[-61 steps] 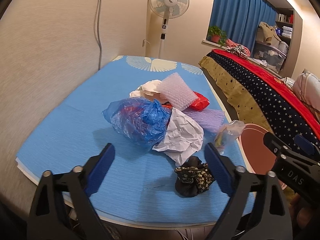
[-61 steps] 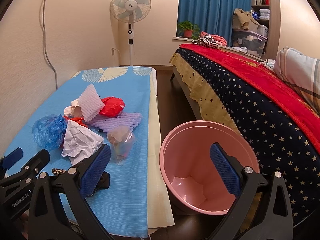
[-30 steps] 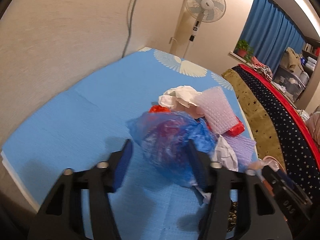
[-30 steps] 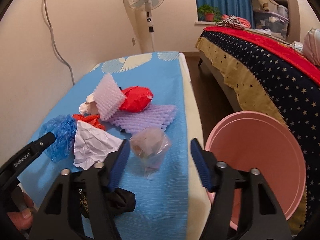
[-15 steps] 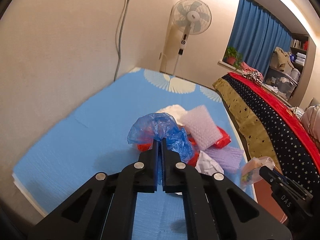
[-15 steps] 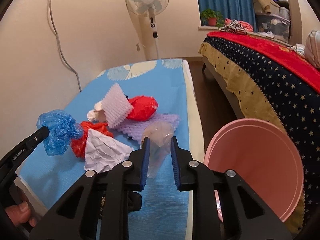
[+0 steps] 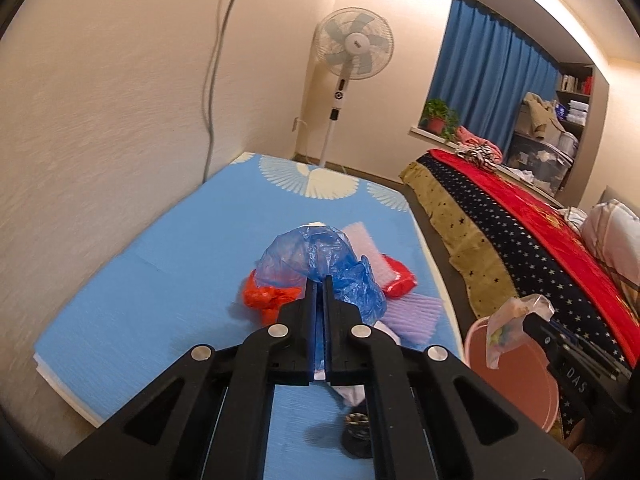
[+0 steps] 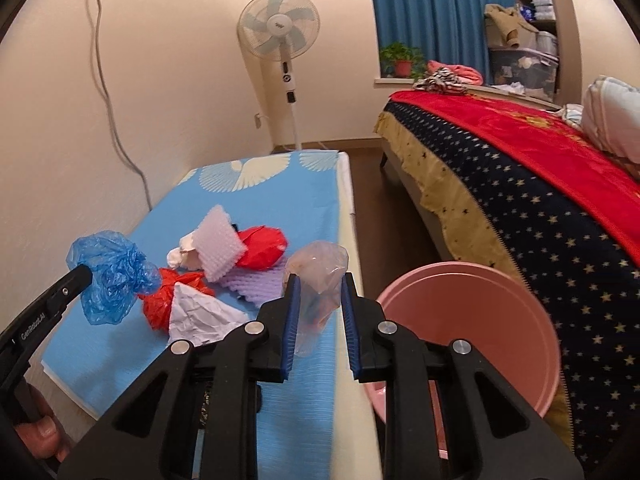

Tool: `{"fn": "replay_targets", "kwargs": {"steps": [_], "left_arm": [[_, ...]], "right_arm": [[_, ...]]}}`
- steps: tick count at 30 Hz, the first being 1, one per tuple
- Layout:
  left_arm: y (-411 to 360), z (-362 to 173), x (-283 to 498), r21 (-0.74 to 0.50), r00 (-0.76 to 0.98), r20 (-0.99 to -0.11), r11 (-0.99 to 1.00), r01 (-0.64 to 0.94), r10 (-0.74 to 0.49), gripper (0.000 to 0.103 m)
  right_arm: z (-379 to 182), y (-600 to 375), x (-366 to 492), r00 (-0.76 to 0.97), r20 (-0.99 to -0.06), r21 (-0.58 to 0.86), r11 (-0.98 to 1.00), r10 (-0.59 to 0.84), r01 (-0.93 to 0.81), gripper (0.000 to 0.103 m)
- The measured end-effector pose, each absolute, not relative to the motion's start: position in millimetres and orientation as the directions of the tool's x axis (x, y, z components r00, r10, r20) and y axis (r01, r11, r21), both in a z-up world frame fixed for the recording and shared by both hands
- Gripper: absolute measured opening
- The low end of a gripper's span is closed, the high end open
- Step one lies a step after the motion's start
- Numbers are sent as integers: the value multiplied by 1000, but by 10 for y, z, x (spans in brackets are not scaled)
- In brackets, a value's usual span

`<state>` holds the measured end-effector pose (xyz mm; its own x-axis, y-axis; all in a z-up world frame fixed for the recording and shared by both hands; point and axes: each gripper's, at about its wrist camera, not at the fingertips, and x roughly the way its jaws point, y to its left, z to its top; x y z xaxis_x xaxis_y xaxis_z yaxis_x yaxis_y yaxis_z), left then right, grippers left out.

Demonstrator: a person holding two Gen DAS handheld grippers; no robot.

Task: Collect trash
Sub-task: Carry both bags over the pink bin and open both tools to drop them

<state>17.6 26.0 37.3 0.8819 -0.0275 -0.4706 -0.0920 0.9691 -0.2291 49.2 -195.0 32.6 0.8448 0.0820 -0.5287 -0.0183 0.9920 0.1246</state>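
Since both loads must reach the pink bin (image 8: 472,328) just right of your right tongs (image 8: 318,308), you grip the clear bag (image 8: 316,280) there, while your left tongs (image 7: 319,292) pinch the blue bag (image 7: 320,256) aloft.

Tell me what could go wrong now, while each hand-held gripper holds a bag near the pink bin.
1. The right hand-held gripper pinches the clear plastic bag loosely, so it may slip onto the blue mat before reaching the pink bin.
2. The blue plastic bag in the left hand-held gripper hangs close to the red bag and might drag it.
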Motion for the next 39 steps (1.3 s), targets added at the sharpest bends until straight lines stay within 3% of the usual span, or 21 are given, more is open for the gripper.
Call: {"fn": "replay_targets", "kwargs": {"steps": [39], "left_arm": [[-913,131,556,-245,810,-510,951,187,-290,2]], "right_arm": [[271,-2923,474,808,-546,88,944,-222,319,21]]}}
